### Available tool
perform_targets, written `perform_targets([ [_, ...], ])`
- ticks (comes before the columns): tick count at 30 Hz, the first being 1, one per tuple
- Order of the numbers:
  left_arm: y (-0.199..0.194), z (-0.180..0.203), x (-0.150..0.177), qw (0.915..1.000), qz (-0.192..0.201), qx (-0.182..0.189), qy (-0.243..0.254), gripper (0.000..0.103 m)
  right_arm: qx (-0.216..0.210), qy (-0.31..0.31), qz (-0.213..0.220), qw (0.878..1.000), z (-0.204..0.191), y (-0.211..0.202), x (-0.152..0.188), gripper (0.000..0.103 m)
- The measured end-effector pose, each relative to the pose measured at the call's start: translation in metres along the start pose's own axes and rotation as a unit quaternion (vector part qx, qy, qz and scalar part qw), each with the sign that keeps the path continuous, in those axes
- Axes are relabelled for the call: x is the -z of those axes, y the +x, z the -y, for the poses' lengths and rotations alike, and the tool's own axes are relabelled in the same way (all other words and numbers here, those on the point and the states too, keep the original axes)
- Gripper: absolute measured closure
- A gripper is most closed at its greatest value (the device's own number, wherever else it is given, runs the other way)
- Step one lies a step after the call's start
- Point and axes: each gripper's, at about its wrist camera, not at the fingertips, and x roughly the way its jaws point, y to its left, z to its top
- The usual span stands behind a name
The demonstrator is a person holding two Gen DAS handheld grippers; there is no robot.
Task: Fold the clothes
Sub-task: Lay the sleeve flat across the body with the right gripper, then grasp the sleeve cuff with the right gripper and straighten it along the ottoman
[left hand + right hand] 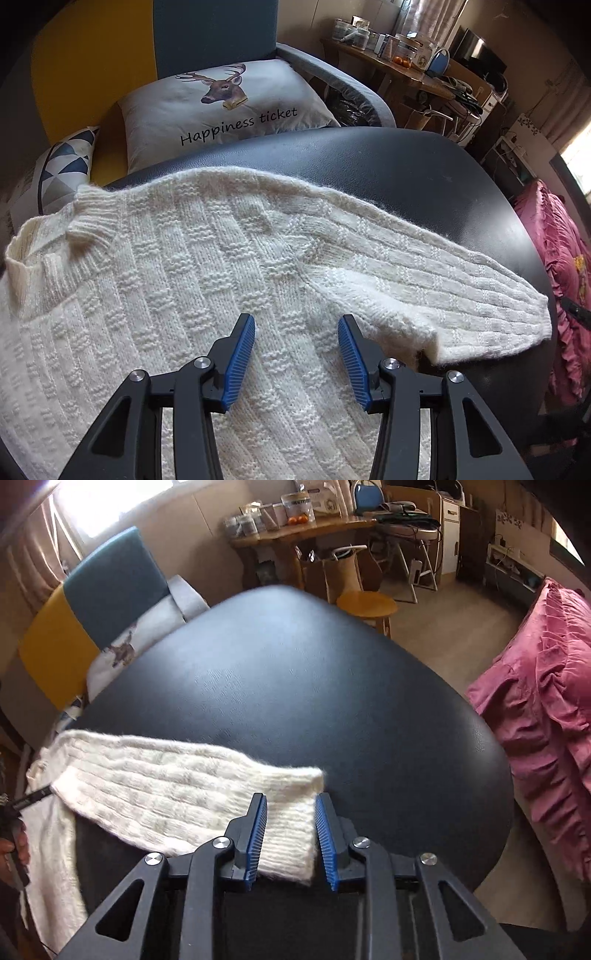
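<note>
white knit sweater (177, 280) lies flat on dark round table (424, 173), sleeve (173, 786) stretched out sideways, not folded in. no fold visible yet, so task seems at start.

left gripper (296, 360) above sweater body, jaws apart, nothing held.

right gripper (290, 840) at sleeve cuff (291, 849), cuff between jaws, pads seem not pressing.

left to do: both sleeves, body.

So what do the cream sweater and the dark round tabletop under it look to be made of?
Cream sweater: chunky wool-like knit, judging by the raised basket-weave blocks, ribbed collar and fuzzy edges; the exact fibre is unclear. Dark round tabletop: looks like faux leather or vinyl, given its fine grain and soft sheen.
</note>
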Motion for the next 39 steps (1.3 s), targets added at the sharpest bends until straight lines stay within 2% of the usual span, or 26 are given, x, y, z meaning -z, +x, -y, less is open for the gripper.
perform_targets([
  [2, 0.0, -0.001, 0.002, 1.0, -0.001, 0.004, -0.004, 0.055, -0.017, 0.003, -0.011, 1.0, -0.003, 0.009, 0.008, 0.074],
  [4, 0.0, -0.002, 0.004, 1.0, -0.002, 0.005, -0.004, 0.055, -0.01, -0.004, 0.0, 1.0, -0.011, 0.015, 0.012, 0.069],
  [5, 0.0, -0.003, 0.006, 1.0, -0.003, 0.005, -0.004, 0.055, -0.006, -0.007, 0.005, 1.0, -0.015, 0.018, 0.014, 0.057],
  [6, 0.0, -0.004, 0.007, 1.0, -0.003, 0.007, -0.006, 0.055, -0.007, -0.015, 0.006, 1.0, -0.02, 0.021, 0.015, 0.04],
  [7, 0.0, -0.005, 0.007, 0.9999, -0.004, 0.008, -0.007, 0.055, -0.014, -0.027, 0.004, 1.0, -0.025, 0.024, 0.016, 0.031],
  [8, 0.0, -0.006, 0.008, 0.9999, -0.004, 0.009, -0.008, 0.055, -0.021, -0.039, 0.002, 0.999, -0.03, 0.027, 0.017, 0.014],
  [9, -0.001, -0.006, 0.009, 0.9999, -0.004, 0.009, -0.01, 0.055, -0.021, -0.053, -0.001, 0.998, -0.036, 0.03, 0.017, 0.003],
  [11, -0.002, -0.007, 0.012, 0.9999, -0.004, 0.01, -0.012, 0.055, 0.02, -0.102, -0.011, 0.995, -0.051, 0.038, 0.023, 0.0],
  [13, -0.003, -0.007, 0.013, 0.9998, -0.003, 0.012, -0.014, 0.055, 0.04, -0.113, -0.007, 0.993, -0.058, 0.038, 0.027, 0.004],
  [14, -0.004, -0.008, 0.014, 0.9998, -0.003, 0.013, -0.015, 0.055, 0.036, -0.102, 0.001, 0.994, -0.056, 0.035, 0.026, 0.013],
  [15, -0.005, -0.008, 0.015, 0.9998, -0.004, 0.014, -0.014, 0.054, 0.033, -0.092, 0.009, 0.995, -0.055, 0.031, 0.026, 0.042],
  [16, -0.005, -0.008, 0.016, 0.9998, -0.005, 0.015, -0.014, 0.054, 0.026, -0.08, 0.015, 0.996, -0.052, 0.028, 0.025, 0.061],
  [17, -0.006, -0.008, 0.018, 0.9998, -0.006, 0.015, -0.012, 0.054, 0.016, -0.068, 0.015, 0.997, -0.048, 0.026, 0.025, 0.084],
  [21, -0.007, -0.008, 0.022, 0.9998, -0.008, 0.014, -0.007, 0.053, 0.007, -0.06, 0.016, 0.998, -0.045, 0.023, 0.021, 0.09],
  [25, -0.014, -0.007, 0.019, 0.9999, 0.001, 0.014, -0.003, 0.053, 0.025, -0.09, 0.061, 0.994, -0.061, 0.007, 0.0, 0.091],
  [28, -0.022, -0.008, 0.01, 0.9998, 0.017, 0.012, 0.002, 0.053, 0.077, -0.132, 0.093, 0.984, -0.074, -0.001, -0.016, 0.091],
  [33, -0.025, -0.013, -0.008, 0.9993, 0.037, 0.009, 0.005, 0.053, 0.144, -0.17, 0.082, 0.971, -0.084, 0.028, -0.035, 0.091],
  [39, -0.013, 0.005, -0.021, 0.994, 0.03, -0.004, 0.105, 0.054, 0.198, -0.199, 0.086, 0.956, -0.088, 0.055, -0.063, 0.091],
])
